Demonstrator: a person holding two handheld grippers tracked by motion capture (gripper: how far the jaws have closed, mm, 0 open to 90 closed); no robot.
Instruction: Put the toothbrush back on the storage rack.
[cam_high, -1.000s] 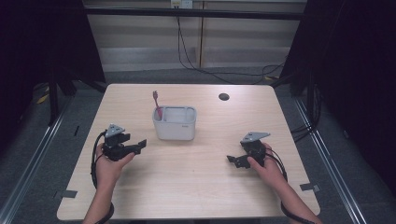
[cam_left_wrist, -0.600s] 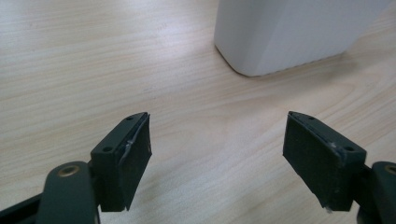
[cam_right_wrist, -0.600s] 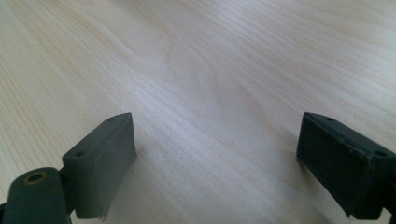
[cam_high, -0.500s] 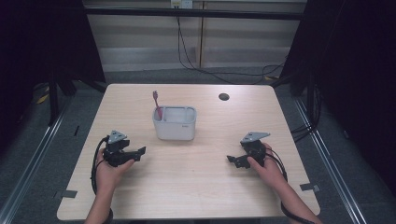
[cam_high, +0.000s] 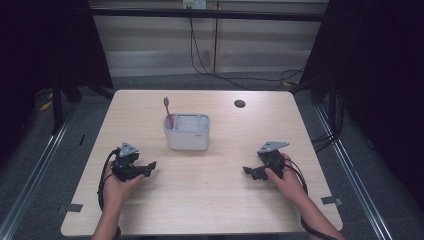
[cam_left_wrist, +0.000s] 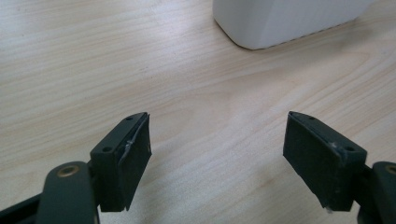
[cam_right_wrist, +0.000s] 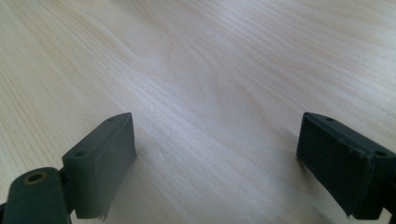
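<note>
A white rectangular holder (cam_high: 187, 131) stands near the middle of the wooden table (cam_high: 210, 200), with a pink toothbrush (cam_high: 168, 112) upright in its left end. My left gripper (cam_high: 148, 169) rests low on the table at the front left, open, nothing between its jaws; the holder's rounded corner (cam_left_wrist: 285, 23) lies ahead of it. My right gripper (cam_high: 248, 172) sits at the front right, open and empty, over bare wood (cam_right_wrist: 210, 93).
A small dark round hole (cam_high: 239, 103) marks the table's far right part. Black cables (cam_high: 104, 172) trail from both grippers. Metal rails (cam_high: 30, 175) run along the floor on both sides of the table.
My left gripper has come back toward the front edge and sunk lower on the table. The right gripper has stayed put.
</note>
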